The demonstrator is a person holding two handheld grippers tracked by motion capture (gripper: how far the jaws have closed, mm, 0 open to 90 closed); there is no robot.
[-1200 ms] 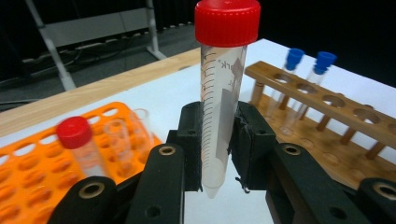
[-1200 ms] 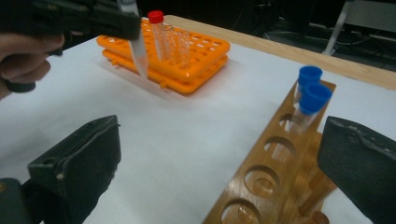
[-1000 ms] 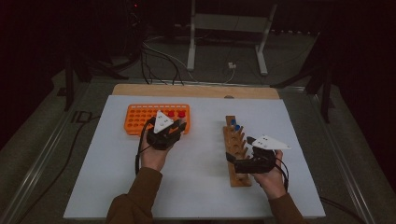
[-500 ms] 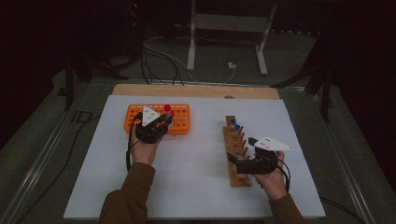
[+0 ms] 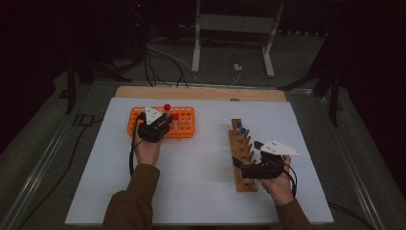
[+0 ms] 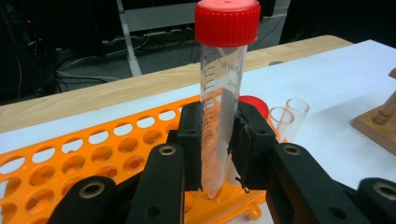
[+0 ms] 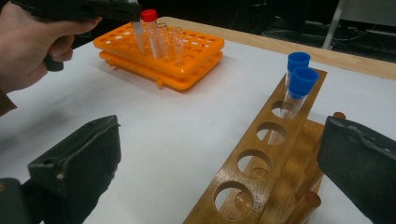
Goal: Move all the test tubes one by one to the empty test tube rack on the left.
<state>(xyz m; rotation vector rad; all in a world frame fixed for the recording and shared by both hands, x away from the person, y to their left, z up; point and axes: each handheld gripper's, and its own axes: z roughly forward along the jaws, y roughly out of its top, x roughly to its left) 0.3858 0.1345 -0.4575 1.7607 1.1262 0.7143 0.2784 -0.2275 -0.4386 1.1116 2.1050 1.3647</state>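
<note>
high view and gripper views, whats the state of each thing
left gripper: shut on red-capped tube
red-capped tube: capped, upright, tip over the orange rack
orange rack: mostly empty holes
right gripper: open, astride wooden rack
wooden rack: two blue-capped tubes, near holes empty

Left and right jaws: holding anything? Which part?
The left gripper clamps a red-capped tube by its lower barrel, just above the conical tip, over the orange rack. The right gripper stands open beside the wooden rack, holding nothing.
</note>
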